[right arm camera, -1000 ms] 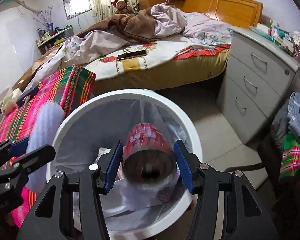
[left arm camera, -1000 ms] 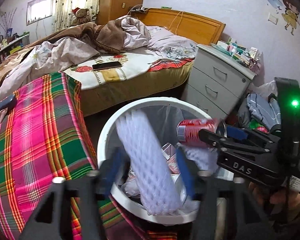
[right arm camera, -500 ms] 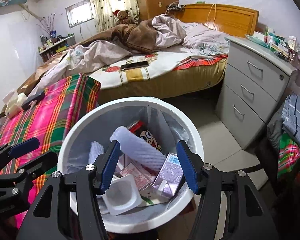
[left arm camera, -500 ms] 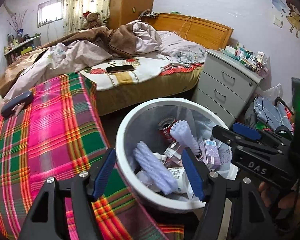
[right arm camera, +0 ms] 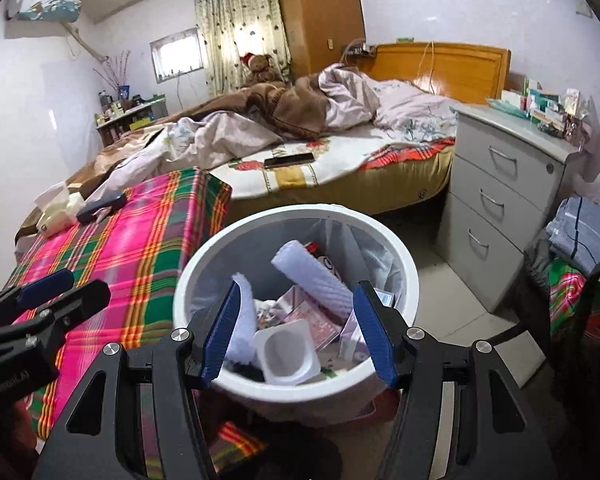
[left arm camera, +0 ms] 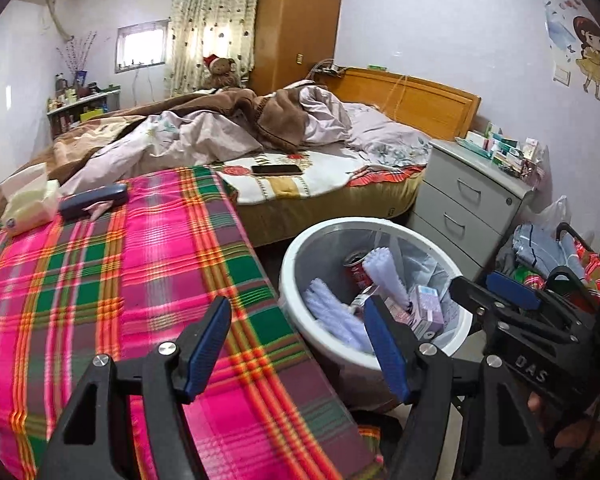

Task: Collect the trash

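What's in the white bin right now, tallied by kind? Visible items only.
In the white bin, visible only; some may be buried:
White foam net sleeves: 2
Red soda can: 1
White plastic cup: 1
Purple carton: 1
Pink printed wrapper: 1
Total: 6

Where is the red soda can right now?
The red soda can sits inside the white trash bin, toward its far side, beside a white foam sleeve.
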`<state>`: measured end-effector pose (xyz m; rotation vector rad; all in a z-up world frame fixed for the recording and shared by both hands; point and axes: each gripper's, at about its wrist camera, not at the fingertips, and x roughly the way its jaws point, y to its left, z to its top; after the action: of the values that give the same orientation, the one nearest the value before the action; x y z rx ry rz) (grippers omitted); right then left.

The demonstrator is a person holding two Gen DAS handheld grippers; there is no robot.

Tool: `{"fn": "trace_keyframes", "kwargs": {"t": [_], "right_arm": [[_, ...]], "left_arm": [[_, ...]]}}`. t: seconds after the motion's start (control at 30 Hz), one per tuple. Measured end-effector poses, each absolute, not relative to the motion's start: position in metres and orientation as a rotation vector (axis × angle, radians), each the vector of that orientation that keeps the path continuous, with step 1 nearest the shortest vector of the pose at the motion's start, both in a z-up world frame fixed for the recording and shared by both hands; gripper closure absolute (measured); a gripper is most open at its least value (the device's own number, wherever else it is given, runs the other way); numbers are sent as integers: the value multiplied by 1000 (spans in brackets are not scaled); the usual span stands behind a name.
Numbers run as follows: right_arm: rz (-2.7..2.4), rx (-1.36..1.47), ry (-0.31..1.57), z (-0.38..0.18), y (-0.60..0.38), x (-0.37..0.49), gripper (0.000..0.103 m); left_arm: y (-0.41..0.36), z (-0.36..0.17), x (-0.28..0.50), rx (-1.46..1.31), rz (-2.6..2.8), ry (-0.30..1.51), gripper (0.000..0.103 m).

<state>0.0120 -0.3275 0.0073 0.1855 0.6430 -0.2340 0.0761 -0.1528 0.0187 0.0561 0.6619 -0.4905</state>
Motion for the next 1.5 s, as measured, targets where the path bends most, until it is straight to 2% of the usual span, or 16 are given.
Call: {"fn": "trace_keyframes", "kwargs": {"t": [0.63,1.5], "right_arm": [[-130,134,527,5,-274,-17,43],[-128,124,535,3,-259,-27,43]], "left_arm": [[-96,9,19,81,-290,577,32],[-85,8,12,66,-265,591,32]]}}
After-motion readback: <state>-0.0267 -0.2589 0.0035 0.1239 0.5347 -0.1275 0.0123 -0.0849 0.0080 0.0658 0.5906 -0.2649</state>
